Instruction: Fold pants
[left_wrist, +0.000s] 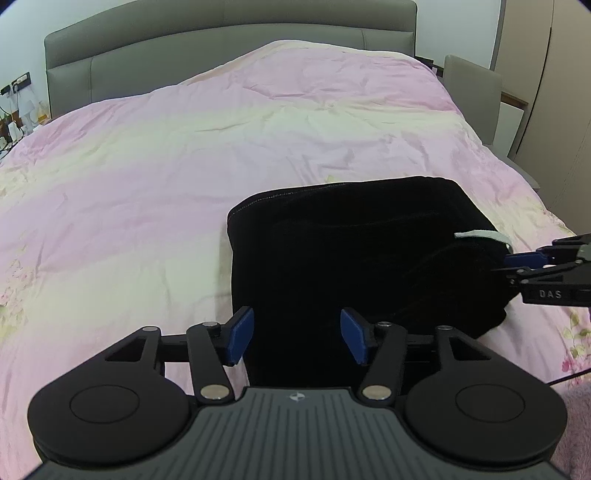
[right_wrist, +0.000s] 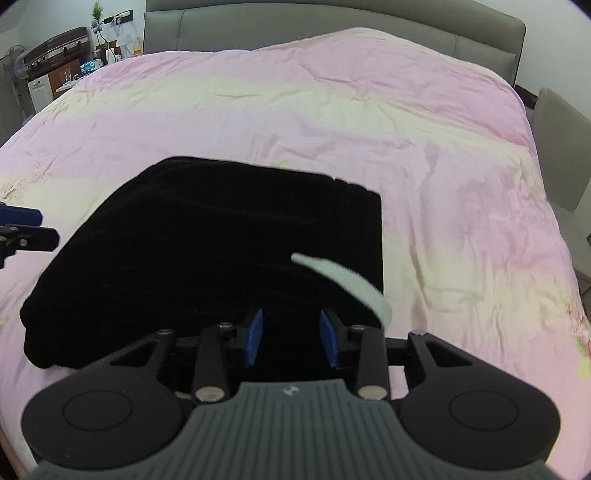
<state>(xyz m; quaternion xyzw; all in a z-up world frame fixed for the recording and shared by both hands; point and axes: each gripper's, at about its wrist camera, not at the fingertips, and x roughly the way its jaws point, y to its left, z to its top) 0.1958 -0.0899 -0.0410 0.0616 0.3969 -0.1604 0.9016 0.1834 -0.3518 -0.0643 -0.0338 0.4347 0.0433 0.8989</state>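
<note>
Black pants (left_wrist: 351, 258) lie folded into a thick rectangle on the pink bedspread (left_wrist: 147, 166); they also fill the middle of the right wrist view (right_wrist: 207, 251). A whitish strip (right_wrist: 343, 280) curls off their right end and looks blurred. My left gripper (left_wrist: 297, 334) is open over the pants' near left edge, blue pads wide apart with nothing pressed between them. My right gripper (right_wrist: 291, 338) sits at the pants' right end, its pads partly apart with black cloth in the gap; contact is unclear. From the left wrist view it (left_wrist: 504, 266) reaches in from the right edge.
A grey padded headboard (left_wrist: 221, 33) closes the far end of the bed. A cluttered bedside stand (right_wrist: 62, 62) is at the far left and a grey chair (right_wrist: 561, 155) on the right. A fuzzy pink sleeve (left_wrist: 576, 424) shows at the lower right.
</note>
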